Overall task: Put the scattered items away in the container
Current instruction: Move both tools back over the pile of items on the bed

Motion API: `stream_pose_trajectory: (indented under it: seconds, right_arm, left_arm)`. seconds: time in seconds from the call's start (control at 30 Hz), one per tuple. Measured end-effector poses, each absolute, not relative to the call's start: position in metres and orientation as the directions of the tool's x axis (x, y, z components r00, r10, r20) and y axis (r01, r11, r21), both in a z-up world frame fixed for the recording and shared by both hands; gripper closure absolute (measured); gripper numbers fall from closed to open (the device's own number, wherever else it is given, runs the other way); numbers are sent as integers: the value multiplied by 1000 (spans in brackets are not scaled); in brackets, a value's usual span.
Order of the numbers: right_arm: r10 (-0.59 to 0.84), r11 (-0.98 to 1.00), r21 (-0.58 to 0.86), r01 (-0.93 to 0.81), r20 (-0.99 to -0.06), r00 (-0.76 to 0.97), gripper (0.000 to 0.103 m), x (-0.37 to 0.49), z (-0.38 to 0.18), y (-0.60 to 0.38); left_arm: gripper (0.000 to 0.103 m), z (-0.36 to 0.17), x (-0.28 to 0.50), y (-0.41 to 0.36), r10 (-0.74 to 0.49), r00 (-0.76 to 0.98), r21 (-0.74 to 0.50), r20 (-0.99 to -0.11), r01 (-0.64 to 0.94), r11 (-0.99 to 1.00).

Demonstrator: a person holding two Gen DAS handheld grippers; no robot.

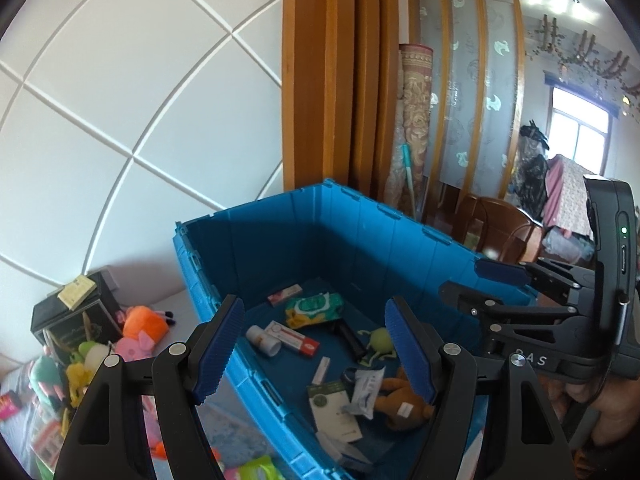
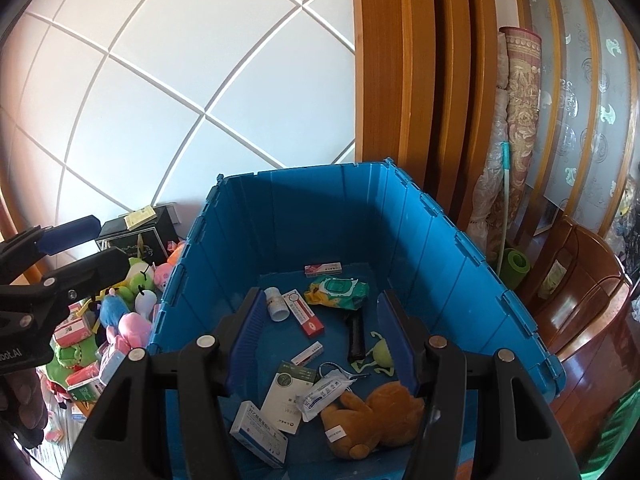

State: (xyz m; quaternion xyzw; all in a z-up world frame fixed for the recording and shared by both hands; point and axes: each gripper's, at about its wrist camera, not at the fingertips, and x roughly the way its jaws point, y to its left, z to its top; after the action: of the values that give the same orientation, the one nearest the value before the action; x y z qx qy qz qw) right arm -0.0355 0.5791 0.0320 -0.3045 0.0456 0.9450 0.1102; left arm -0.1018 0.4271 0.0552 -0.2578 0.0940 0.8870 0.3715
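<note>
A blue plastic crate (image 1: 360, 232) (image 2: 460, 248) stands by the white wall. Inside lie a brown teddy (image 2: 372, 416) (image 1: 404, 404), a green wipes pack (image 2: 340, 290) (image 1: 316, 306), a red-and-white tube box (image 2: 304, 312), a white bottle (image 2: 276, 304), a black torch (image 2: 356, 336), a small green frog toy (image 2: 380, 354) and several small boxes. My left gripper (image 1: 316, 352) is open and empty above the crate's near left rim. My right gripper (image 2: 324, 352) is open and empty over the crate. Scattered plush toys (image 1: 136, 332) (image 2: 124, 320) and small boxes lie left of the crate.
A black box (image 1: 76, 316) (image 2: 136, 232) stands left of the crate by the wall. A wooden partition (image 2: 400, 80) and a rolled carpet (image 2: 516, 120) rise behind. A wooden chair (image 2: 580, 288) stands to the right.
</note>
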Motion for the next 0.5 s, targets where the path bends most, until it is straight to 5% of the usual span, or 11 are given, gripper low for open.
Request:
stream_pose_trajectory:
  seconds: [0.5]
  right_arm:
    - [66, -997, -19, -68, -599, -798, 35, -48, 32, 440]
  left_arm:
    - [24, 22, -102, 262, 489, -683, -81, -543, -537, -840]
